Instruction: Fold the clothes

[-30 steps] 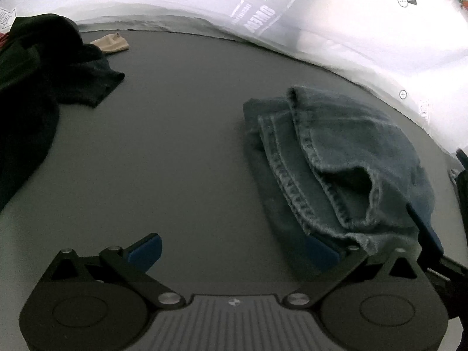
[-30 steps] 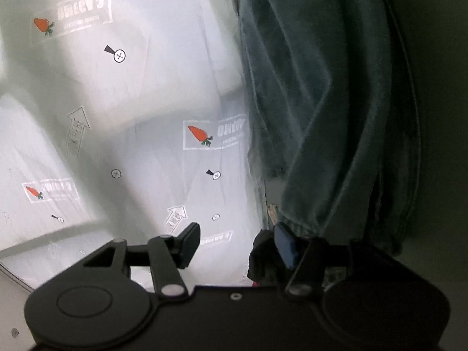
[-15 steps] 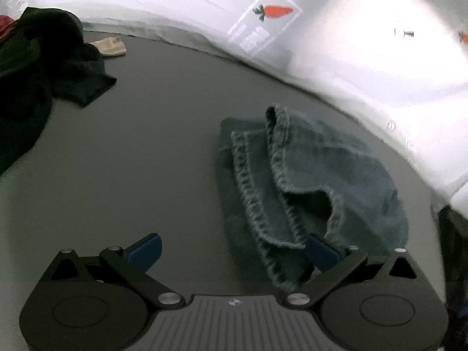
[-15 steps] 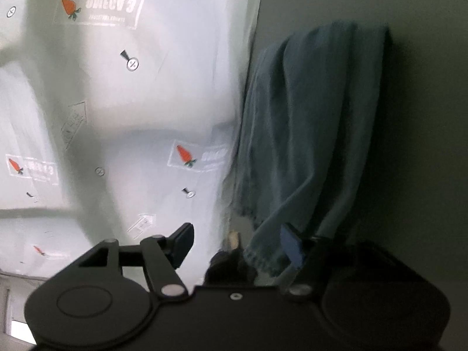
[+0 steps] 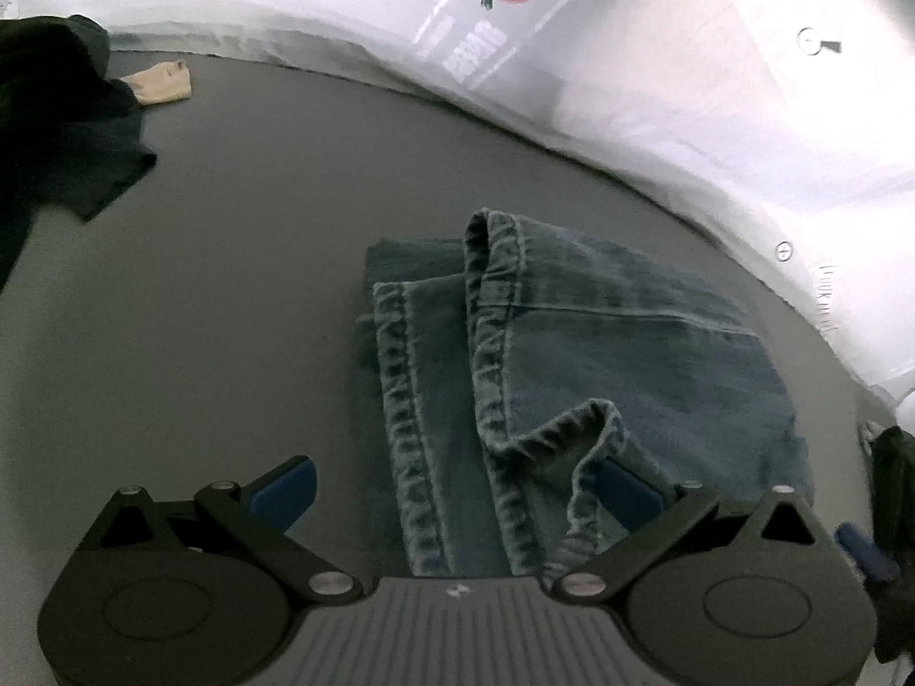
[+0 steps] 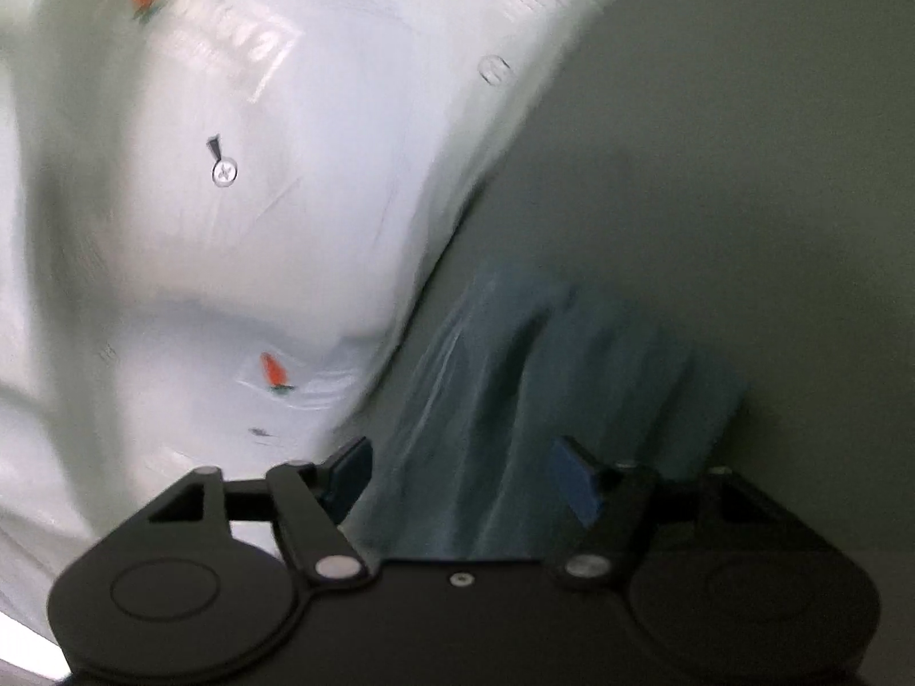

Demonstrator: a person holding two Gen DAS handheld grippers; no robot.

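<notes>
A grey table (image 5: pixel 240 240) is edged by a white carrot-printed sheet (image 5: pixel 657 57). A small beige cloth (image 5: pixel 163 83) lies on the table, just beside that sheet.

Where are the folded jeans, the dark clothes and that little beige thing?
folded jeans (image 5: pixel 623 354): left wrist view, top denim panel.
dark clothes (image 5: pixel 57 131): left wrist view, middle of heap.
beige thing (image 5: pixel 163 82): left wrist view, its centre.

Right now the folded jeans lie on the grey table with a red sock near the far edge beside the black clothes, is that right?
Not quite: the sock is beige, not red, as the left wrist view shows. The jeans do lie folded on the grey table, with the black clothes beside the sock.
</notes>
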